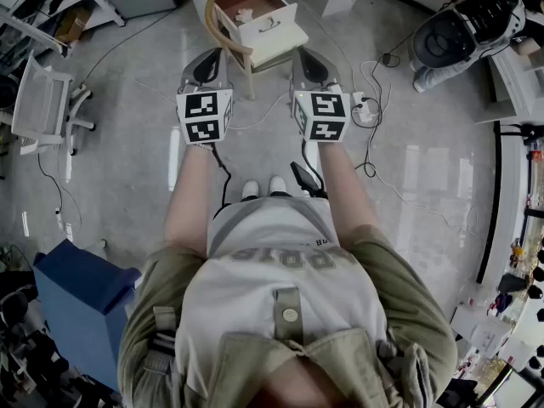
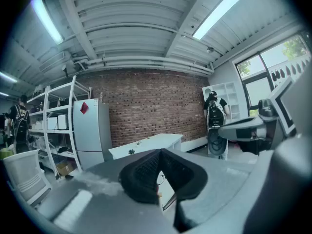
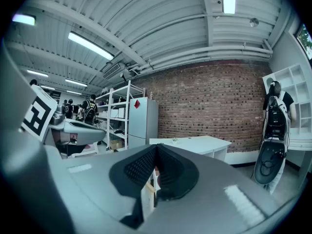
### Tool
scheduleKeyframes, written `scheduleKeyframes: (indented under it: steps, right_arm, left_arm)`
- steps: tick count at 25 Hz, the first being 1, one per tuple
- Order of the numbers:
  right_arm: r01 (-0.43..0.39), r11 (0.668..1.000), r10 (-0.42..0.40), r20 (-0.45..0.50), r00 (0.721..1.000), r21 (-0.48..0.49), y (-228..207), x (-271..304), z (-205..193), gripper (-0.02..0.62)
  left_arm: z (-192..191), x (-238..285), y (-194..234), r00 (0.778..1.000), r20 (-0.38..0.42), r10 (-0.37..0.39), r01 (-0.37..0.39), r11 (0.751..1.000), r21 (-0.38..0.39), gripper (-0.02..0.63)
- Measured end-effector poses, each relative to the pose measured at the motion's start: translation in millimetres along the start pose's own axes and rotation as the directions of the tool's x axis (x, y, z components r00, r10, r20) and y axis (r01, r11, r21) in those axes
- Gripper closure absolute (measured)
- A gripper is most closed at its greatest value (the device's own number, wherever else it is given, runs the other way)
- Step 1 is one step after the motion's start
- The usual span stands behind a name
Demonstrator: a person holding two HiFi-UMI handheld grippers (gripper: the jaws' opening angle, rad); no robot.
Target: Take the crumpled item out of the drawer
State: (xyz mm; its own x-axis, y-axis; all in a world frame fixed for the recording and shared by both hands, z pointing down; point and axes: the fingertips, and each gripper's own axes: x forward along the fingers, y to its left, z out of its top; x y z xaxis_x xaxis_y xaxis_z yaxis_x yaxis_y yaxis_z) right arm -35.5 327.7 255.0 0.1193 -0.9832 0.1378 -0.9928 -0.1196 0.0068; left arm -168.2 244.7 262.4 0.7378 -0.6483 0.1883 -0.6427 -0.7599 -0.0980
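An open white drawer (image 1: 274, 25) with a reddish-brown inside stands out from a white cabinet at the top of the head view. A small crumpled white item (image 1: 245, 14) lies inside it. My left gripper (image 1: 207, 60) and right gripper (image 1: 309, 59) hang side by side in the air, short of the drawer and pointing toward it. In the left gripper view the left gripper (image 2: 159, 154) has its dark jaws pressed together with nothing between them. My right gripper (image 3: 155, 149) is shut and empty too. Neither touches the drawer or the item.
A curved wooden chair frame (image 1: 228, 39) stands against the drawer's left front. A white office chair (image 1: 41, 100) is at the left and a blue box (image 1: 78, 300) at the lower left. Cables and a power strip (image 1: 365, 109) lie on the floor to the right.
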Motion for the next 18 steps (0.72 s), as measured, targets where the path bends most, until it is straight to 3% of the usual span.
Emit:
scheduleKeyframes:
  steps: [18]
  right_arm:
    - [-0.011,1.0,0.011,-0.01,1.0,-0.01,-7.9,-5.1,-7.1,0.594]
  left_arm:
    - [-6.9,1.4,-7.7,0.999,-0.031,0.01,-0.01,1.0,-0.01,0.6]
